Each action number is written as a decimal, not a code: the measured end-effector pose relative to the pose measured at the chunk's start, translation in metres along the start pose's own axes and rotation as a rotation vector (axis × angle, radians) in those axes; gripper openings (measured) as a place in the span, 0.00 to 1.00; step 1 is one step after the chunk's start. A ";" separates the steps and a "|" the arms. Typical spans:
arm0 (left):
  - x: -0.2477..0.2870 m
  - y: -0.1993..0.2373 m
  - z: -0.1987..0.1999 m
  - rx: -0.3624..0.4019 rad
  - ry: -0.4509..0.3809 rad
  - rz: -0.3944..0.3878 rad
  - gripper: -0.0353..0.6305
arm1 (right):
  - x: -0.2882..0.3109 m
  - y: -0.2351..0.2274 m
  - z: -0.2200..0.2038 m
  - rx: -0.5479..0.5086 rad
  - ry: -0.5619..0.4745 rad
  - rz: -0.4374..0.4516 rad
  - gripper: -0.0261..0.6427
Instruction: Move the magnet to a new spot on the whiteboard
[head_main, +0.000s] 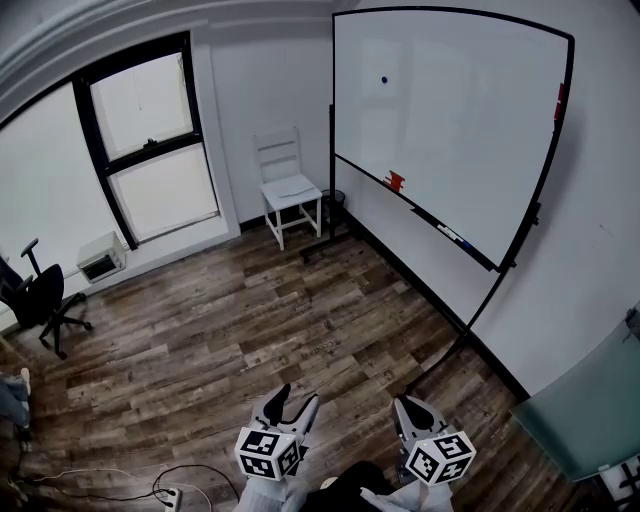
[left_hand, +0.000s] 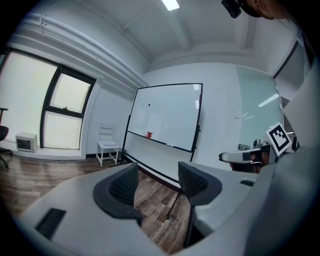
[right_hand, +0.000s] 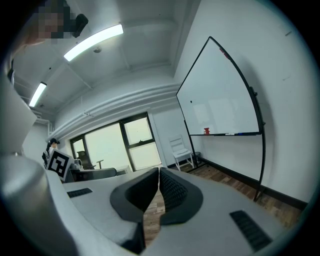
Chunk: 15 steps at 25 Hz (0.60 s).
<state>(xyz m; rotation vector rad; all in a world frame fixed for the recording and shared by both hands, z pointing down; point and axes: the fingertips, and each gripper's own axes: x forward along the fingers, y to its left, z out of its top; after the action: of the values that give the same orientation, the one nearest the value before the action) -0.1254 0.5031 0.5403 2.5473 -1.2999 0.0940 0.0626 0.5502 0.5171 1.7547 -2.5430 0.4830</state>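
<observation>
The magnet is a small dark dot stuck high on the whiteboard, towards its upper left and well above the tray along the bottom edge. On that tray rest a small red object and, further right, a few markers whose labels are too small to read. The board stands on a black frame across the wooden floor, well apart from both grippers, with a white chair beside its left post and a dark-framed window further left. The left tongs stand wide apart with only floor showing between the ribbed pads. The right tongs are closed together, pads meeting at the tips with nothing caught in them. Each gripper carries a cube printed with black-and-white square marker patterns, the only print that can be made out clearly.
</observation>
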 end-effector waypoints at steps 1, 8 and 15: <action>0.000 0.001 -0.001 -0.001 0.006 -0.001 0.42 | 0.000 -0.001 -0.001 0.006 0.003 -0.003 0.08; 0.008 0.002 -0.010 -0.006 0.029 0.001 0.42 | 0.010 -0.012 -0.006 0.020 0.017 -0.002 0.08; 0.037 0.019 0.000 -0.005 0.016 0.041 0.42 | 0.041 -0.029 0.000 -0.008 0.042 0.019 0.08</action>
<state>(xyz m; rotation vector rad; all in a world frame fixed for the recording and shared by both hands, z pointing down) -0.1192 0.4639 0.5516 2.5110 -1.3446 0.1189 0.0739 0.5032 0.5313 1.7011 -2.5314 0.5050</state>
